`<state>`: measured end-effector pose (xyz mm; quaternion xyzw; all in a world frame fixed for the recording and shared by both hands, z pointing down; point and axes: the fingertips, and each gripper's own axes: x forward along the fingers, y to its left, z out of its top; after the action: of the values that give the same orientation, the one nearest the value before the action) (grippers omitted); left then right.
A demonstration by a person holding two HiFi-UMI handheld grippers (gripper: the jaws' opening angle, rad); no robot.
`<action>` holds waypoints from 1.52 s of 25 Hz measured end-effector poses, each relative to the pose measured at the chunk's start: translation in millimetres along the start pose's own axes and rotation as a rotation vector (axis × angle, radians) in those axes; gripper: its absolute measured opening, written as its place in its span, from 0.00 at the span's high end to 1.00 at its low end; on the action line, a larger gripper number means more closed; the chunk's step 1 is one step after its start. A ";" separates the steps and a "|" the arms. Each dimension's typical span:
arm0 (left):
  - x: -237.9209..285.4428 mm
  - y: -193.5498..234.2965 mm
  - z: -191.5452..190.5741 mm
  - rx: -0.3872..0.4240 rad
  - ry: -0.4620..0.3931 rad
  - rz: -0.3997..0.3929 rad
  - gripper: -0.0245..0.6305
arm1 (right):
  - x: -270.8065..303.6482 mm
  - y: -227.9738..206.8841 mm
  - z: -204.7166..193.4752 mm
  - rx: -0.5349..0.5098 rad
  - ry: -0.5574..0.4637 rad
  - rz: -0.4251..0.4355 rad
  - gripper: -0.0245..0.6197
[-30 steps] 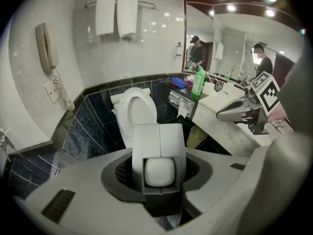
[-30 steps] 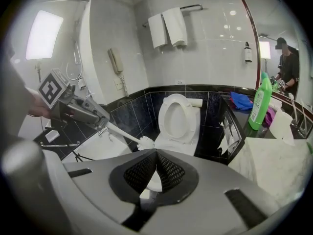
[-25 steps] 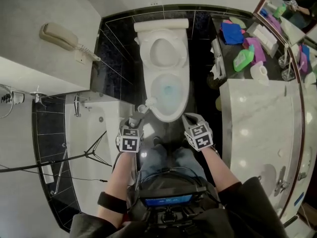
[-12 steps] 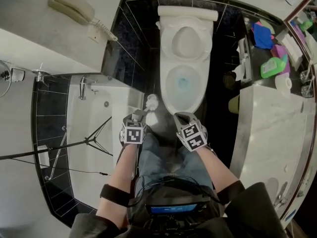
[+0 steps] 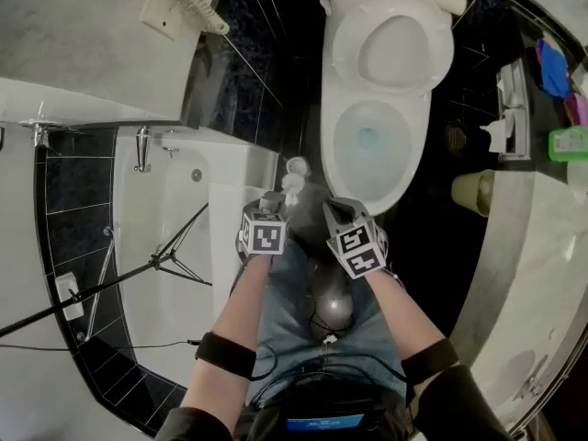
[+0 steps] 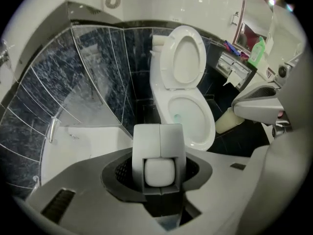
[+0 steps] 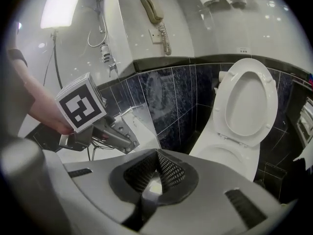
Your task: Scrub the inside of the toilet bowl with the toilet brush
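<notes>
Head view: L tongs (image 5: 274, 200) clamped on toilet brush (image 5: 294, 184). Brush head sits just beside toilet bowl (image 5: 377, 205), outside its rim, on bathtub (image 5: 175, 209) side. R tongs (image 5: 333, 209) near bowl's front edge. Left gripper view: pads grip brush's white handle end; seat up, bluish water in bowl. Right gripper view: tongs together, nothing btwn them.

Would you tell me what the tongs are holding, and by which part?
The left tongs grip the toilet brush by its handle; the right tongs hold nothing.
</notes>
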<state>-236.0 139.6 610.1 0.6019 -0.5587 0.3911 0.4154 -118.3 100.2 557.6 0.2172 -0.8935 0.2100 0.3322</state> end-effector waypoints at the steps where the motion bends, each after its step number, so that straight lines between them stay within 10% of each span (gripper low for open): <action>1: 17.2 5.8 -2.2 -0.003 0.004 -0.004 0.70 | 14.6 -4.3 -4.4 0.002 0.004 -0.007 0.94; 17: 212.8 55.9 -22.3 0.058 0.063 -0.031 0.70 | 185.5 -40.1 -84.5 0.065 0.055 -0.037 0.94; 38: 321.9 60.1 -41.0 0.036 0.117 -0.007 0.69 | 228.9 -68.0 -116.7 0.090 0.036 -0.028 0.94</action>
<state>-273.8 64.2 929.2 0.5875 -0.5242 0.4340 0.4379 -180.6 48.3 810.8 0.2406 -0.8739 0.2489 0.3412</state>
